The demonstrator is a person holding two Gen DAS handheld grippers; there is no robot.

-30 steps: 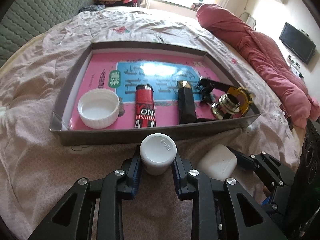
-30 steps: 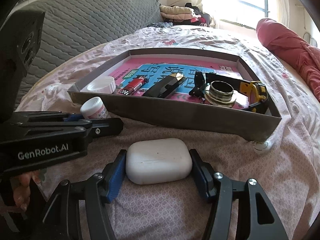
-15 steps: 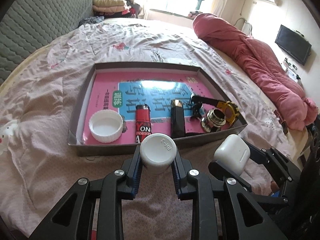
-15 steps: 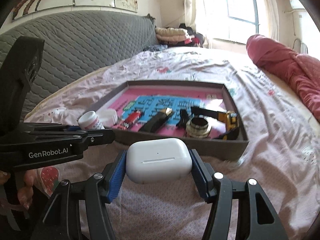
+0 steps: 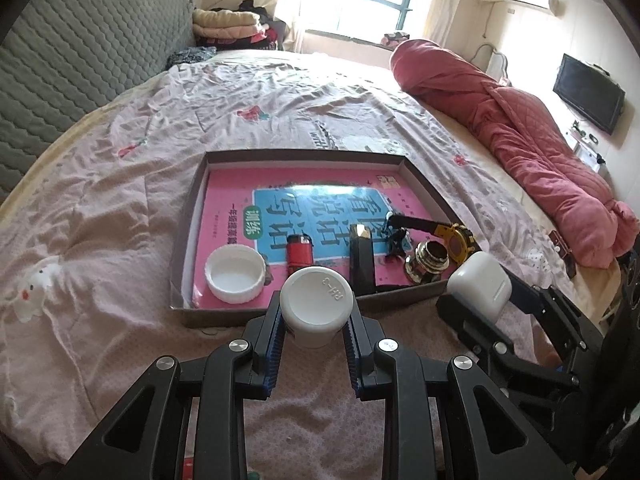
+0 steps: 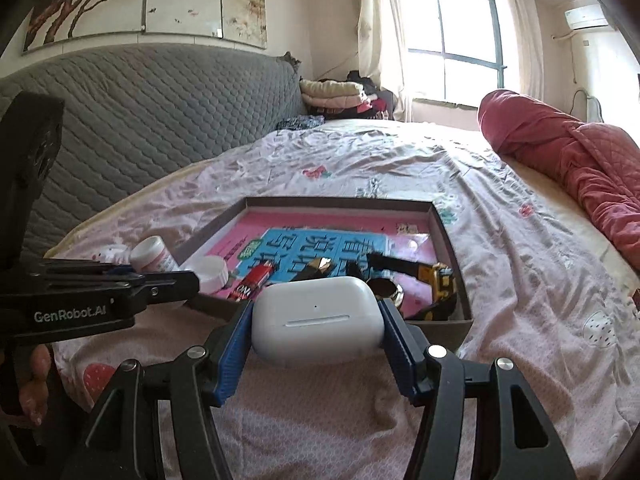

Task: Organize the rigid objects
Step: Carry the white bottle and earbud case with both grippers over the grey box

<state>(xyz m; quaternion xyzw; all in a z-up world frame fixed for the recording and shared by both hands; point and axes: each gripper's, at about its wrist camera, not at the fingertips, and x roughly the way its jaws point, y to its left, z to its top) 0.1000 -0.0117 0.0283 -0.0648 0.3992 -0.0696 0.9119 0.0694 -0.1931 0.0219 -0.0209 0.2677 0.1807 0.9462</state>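
Tray [image 5: 188, 240] lies on the bed [image 5: 120, 200]. Along its near wall, left to right in the left wrist view: cap [image 5: 235, 275], lighter [image 5: 299, 250], dark case [image 5: 362, 258], metal ring [image 5: 431, 261]. Watch [image 5: 448, 234] lies behind the ring.

tray's [image 5: 192, 216] far half free, near row crowded

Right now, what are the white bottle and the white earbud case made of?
White bottle: probably matte plastic, with raised moulded letters on its cap. Earbud case: looks like smooth glossy plastic, with a soft sheen and a thin lid seam.
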